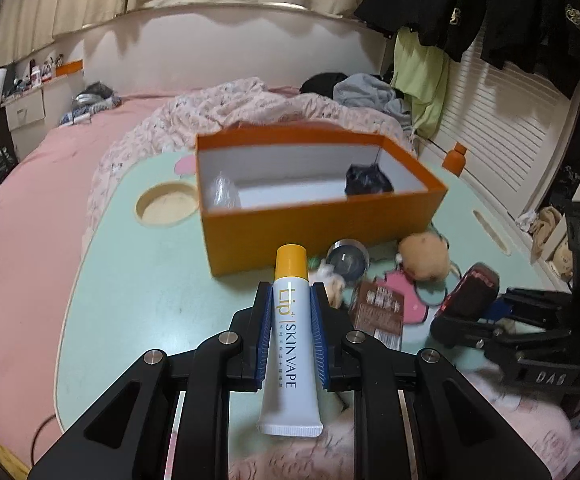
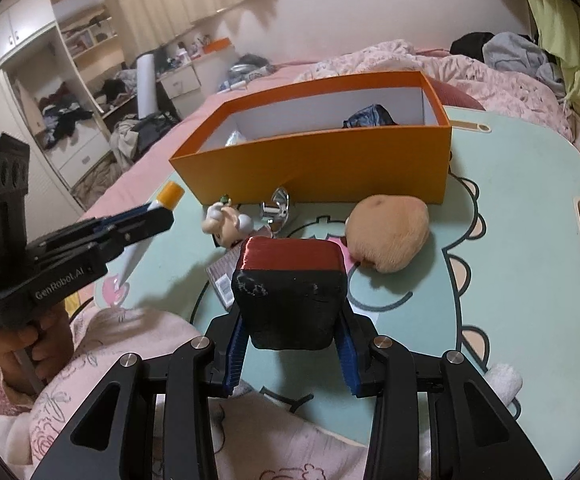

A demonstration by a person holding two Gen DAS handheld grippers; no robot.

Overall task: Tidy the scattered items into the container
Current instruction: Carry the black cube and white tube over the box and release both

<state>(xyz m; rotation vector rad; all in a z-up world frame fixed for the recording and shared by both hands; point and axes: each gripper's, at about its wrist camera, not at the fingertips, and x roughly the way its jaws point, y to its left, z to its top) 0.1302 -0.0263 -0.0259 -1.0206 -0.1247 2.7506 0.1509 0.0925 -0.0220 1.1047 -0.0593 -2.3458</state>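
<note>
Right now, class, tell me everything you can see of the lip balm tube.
The tube is white, soft-looking plastic with a yellow-orange cap and a crimped flat end, printed "Lip" and "SKINVAPE". The left gripper has its blue-padded jaws shut on the tube's middle. It is held off the table, cap pointing toward the orange box, flat end toward the camera. Only the jaws touch it.

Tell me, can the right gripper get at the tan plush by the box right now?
Probably not yet: the right gripper is shut on the red-and-black block, so its jaws are full. The tan plush itself lies uncovered on the table beside the orange box.
</note>
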